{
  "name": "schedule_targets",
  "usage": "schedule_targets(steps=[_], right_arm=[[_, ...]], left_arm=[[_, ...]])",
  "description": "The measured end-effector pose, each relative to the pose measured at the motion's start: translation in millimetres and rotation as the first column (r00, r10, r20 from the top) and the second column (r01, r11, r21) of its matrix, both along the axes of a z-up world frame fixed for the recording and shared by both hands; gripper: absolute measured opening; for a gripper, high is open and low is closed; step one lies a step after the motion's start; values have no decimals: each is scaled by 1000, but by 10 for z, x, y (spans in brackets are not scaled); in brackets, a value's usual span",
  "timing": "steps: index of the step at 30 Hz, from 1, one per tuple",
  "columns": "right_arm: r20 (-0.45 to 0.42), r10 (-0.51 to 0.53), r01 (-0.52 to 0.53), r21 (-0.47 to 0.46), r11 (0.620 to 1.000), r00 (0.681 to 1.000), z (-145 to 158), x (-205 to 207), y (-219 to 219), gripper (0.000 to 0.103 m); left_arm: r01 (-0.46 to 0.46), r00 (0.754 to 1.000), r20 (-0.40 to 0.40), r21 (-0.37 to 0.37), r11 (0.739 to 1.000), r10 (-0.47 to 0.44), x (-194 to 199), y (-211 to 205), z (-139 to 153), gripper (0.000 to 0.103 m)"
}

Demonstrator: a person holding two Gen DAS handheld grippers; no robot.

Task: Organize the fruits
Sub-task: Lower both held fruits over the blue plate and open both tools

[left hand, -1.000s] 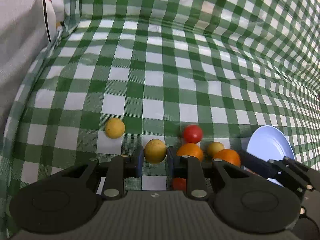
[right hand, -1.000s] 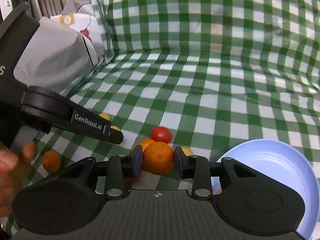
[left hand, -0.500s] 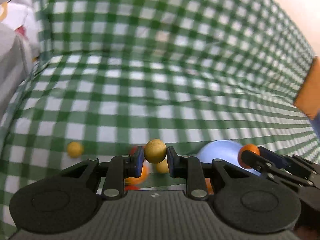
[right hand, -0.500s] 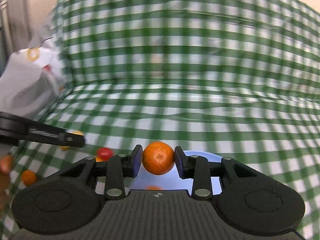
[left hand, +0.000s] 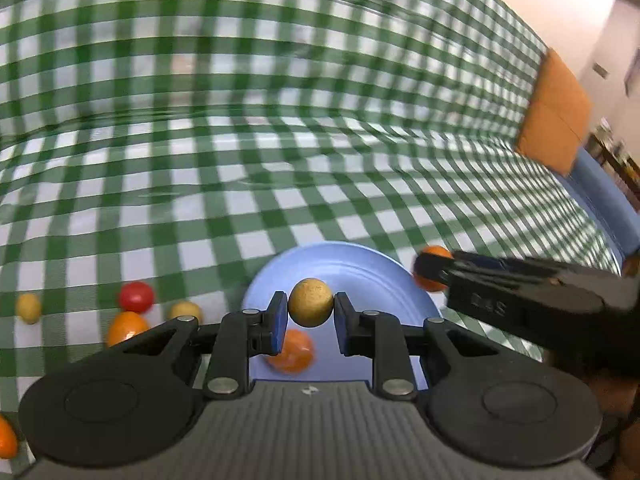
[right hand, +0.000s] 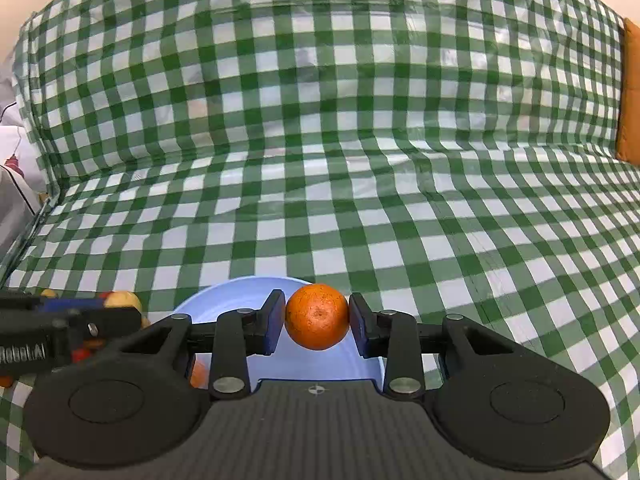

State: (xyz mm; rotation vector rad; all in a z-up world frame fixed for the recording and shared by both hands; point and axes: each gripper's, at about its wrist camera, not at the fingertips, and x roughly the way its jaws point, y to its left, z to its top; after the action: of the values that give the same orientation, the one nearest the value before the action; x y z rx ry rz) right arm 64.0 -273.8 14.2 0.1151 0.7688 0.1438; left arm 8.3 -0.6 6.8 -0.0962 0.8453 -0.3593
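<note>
Fingers of left gripper clamped on yellow fruit; right gripper clamped on orange. Blue plate lower centre. Loose fruit lower left, left view only.

We note a green-and-white checked cloth covering the surface. On it rest a light blue plate, a red fruit, two small yellow fruits and an orange fruit.
</note>
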Motion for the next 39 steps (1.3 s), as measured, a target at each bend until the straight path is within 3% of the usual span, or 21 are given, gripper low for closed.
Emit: schedule_targets(steps=[15,39], right_arm=[[-19,-19,19,-9,1000,1000,-52,23,12,36],[-19,-31,31,-18,999,999,-47,7,38,36]], left_arm=[[76,997,-6,21,997,-76,-2,-234,-140,27],[88,996,2,21,996,-88,-9,-264,-126,27]])
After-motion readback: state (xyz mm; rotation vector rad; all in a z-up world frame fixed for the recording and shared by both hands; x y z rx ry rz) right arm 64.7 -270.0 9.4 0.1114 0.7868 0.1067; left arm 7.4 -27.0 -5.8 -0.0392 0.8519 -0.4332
